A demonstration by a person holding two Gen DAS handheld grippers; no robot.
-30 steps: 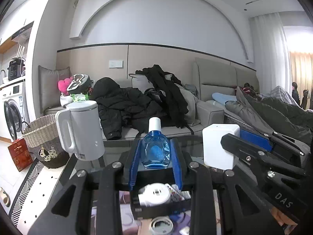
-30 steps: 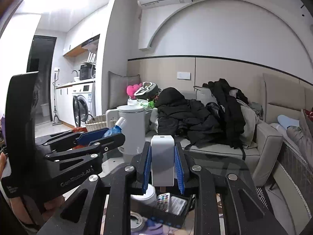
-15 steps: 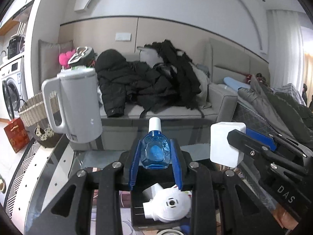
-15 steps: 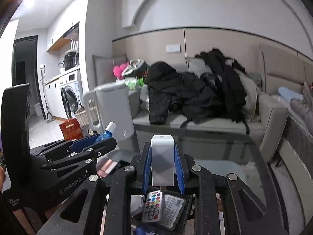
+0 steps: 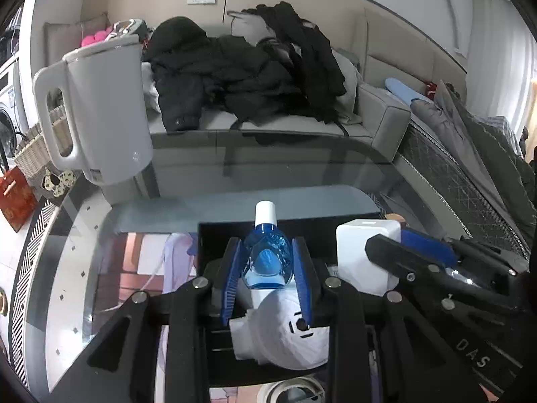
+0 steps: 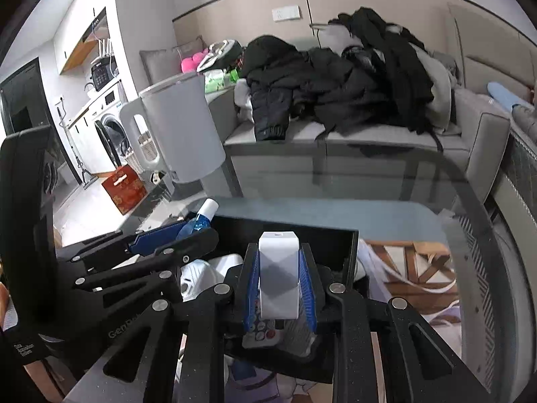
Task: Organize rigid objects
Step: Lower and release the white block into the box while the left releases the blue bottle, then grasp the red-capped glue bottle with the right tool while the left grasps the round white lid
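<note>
My left gripper is shut on a small blue bottle with a white cap, held upright over a black box on the glass table. My right gripper is shut on a white charger block, also above the black box. In the box lie a white round plug device and a small remote with coloured buttons. Each view shows the other gripper alongside: the right gripper with the charger block, and the left gripper with the bottle.
A white kettle stands at the table's far left. Behind the glass table is a grey sofa piled with black jackets. A wicker basket and a red box sit on the floor at left.
Both grippers have tilted downward and come lower over the black box, still holding the bottle and the charger block. The table and box now fill more of both views.
</note>
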